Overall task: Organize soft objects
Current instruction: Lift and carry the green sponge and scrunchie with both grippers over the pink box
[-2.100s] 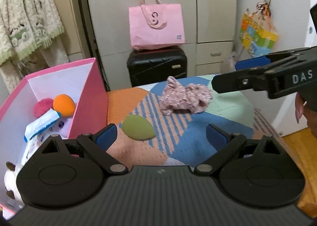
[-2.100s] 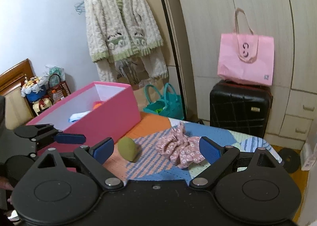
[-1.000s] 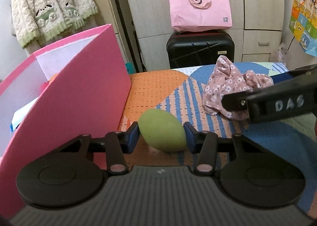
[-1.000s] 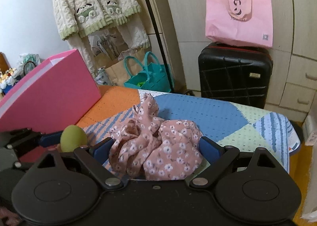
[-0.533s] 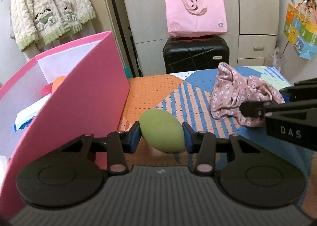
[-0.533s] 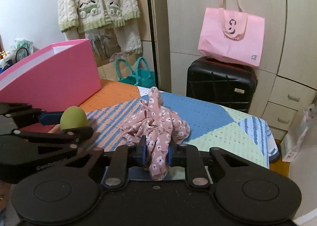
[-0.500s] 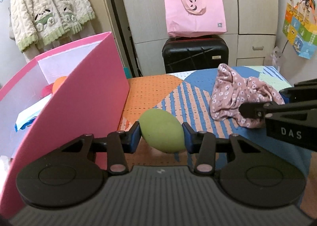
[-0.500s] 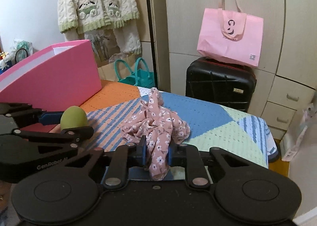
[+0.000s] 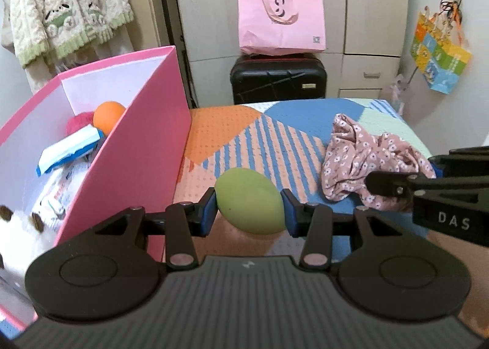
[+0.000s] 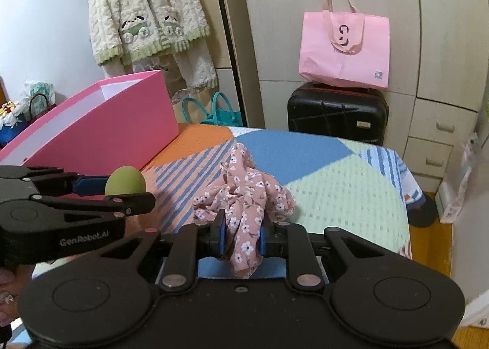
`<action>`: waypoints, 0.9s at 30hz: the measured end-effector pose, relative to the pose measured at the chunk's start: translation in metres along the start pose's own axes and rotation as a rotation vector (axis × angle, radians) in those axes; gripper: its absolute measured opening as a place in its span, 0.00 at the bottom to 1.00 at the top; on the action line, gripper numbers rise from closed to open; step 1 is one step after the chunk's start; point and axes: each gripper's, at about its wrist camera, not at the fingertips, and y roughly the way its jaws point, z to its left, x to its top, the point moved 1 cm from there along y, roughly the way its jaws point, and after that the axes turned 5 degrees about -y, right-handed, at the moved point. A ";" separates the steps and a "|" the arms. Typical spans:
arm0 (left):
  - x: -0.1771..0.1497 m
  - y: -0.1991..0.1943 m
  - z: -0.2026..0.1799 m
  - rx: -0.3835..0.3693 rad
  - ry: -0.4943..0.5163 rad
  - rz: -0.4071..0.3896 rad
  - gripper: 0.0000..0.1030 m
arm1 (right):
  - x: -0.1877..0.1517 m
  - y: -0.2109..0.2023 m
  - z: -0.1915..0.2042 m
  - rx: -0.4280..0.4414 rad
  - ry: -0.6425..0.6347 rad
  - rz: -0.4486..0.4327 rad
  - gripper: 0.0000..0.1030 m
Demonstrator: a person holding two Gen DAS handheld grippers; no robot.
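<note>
My left gripper (image 9: pixel 249 211) is shut on a green egg-shaped sponge (image 9: pixel 249 200), lifted just off the patchwork mat (image 9: pixel 259 141), right beside the pink box (image 9: pixel 143 150). The same sponge (image 10: pixel 124 184) shows at the left of the right wrist view, in the left gripper (image 10: pixel 122 190). My right gripper (image 10: pixel 241 237) is shut on a fold of the pink floral cloth (image 10: pixel 244 193), whose rest lies bunched on the mat (image 10: pixel 336 183). In the left wrist view the cloth (image 9: pixel 366 159) sits at the right, by the right gripper (image 9: pixel 385 177).
The pink box holds an orange ball (image 9: pixel 108 116), a pink fluffy thing (image 9: pixel 78 121), a blue and white pack (image 9: pixel 68 148) and a white plush (image 9: pixel 18 232). A black suitcase (image 10: pixel 337 112) with a pink tote bag (image 10: pixel 345 49) stands behind the table. A cardigan (image 10: pixel 146 12) hangs at the left.
The left gripper has risen slightly with the green sponge, so more of the box's inside shows. The right gripper has shut on the floral cloth and drawn it back.
</note>
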 end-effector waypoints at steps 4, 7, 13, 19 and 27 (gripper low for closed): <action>-0.005 -0.012 0.004 -0.051 -0.015 0.028 0.42 | -0.006 -0.011 0.007 -0.004 0.018 0.001 0.22; -0.008 -0.021 0.008 -0.075 -0.017 0.040 0.42 | -0.010 -0.019 0.014 -0.011 0.017 0.006 0.22; -0.015 -0.039 0.014 -0.128 -0.023 0.065 0.42 | -0.015 -0.038 0.029 -0.017 0.011 0.018 0.22; -0.024 -0.056 0.023 -0.195 -0.032 0.106 0.42 | -0.020 -0.058 0.045 0.002 0.018 0.041 0.22; -0.037 -0.080 0.039 -0.270 -0.045 0.143 0.42 | -0.029 -0.083 0.069 0.059 0.006 0.066 0.22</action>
